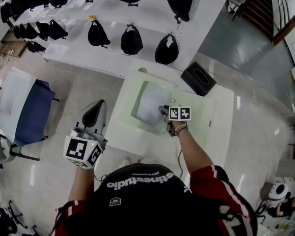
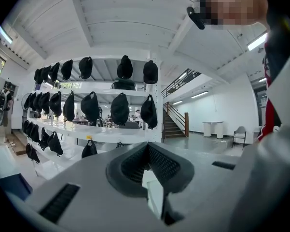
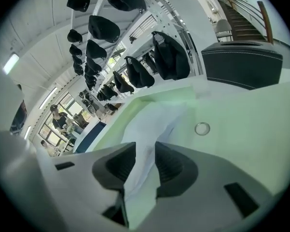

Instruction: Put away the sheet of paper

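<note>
**Black cap (image 1: pixel 137 191) nearest, right gripper (image 3: pixel 144 147) spread over the paper**

The right gripper's jaws stand apart. The sheet of paper (image 3: pixel 157 117) runs up between them, and its far end lies on the table (image 1: pixel 206 127) ahead of the tips. The left gripper (image 1: pixel 99 105), well off to the side, is pressed together on nothing. The sheet looks light, limp and easily creased, so I'd pinch its near edge gently.

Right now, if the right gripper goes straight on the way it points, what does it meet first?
The sheet of paper, which already sits between the open jaws of the right gripper and runs ahead. Beneath it, probably the table.
</note>
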Demonstrator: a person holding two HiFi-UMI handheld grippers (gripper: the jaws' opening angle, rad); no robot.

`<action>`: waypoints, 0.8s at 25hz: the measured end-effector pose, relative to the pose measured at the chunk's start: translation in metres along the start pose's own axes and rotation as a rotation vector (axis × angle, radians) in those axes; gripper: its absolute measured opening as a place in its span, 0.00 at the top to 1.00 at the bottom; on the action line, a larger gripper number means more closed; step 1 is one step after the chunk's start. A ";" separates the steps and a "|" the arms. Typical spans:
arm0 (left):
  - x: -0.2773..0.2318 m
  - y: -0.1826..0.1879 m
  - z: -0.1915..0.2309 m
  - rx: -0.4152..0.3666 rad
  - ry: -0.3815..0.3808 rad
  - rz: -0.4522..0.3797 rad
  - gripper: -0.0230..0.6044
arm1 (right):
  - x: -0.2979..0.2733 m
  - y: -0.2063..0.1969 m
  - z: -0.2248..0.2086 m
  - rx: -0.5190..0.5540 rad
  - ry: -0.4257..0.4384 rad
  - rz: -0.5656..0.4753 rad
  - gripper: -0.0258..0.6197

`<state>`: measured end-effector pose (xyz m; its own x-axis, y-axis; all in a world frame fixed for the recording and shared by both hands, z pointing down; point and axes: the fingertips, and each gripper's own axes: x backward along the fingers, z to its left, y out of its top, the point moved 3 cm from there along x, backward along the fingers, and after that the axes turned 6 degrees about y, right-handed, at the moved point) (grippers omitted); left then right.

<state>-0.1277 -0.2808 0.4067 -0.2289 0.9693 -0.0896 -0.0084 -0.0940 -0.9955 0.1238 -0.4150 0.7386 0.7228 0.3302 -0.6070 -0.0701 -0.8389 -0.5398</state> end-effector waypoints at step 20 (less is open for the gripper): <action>-0.002 -0.008 0.007 0.003 0.011 0.011 0.96 | -0.014 0.003 -0.009 -0.047 0.010 -0.007 0.78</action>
<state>-0.1338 -0.2834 0.4151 -0.2180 0.9707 -0.1008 -0.0084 -0.1052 -0.9944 0.1190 -0.4261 0.7506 0.7303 0.3316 -0.5972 -0.0327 -0.8563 -0.5154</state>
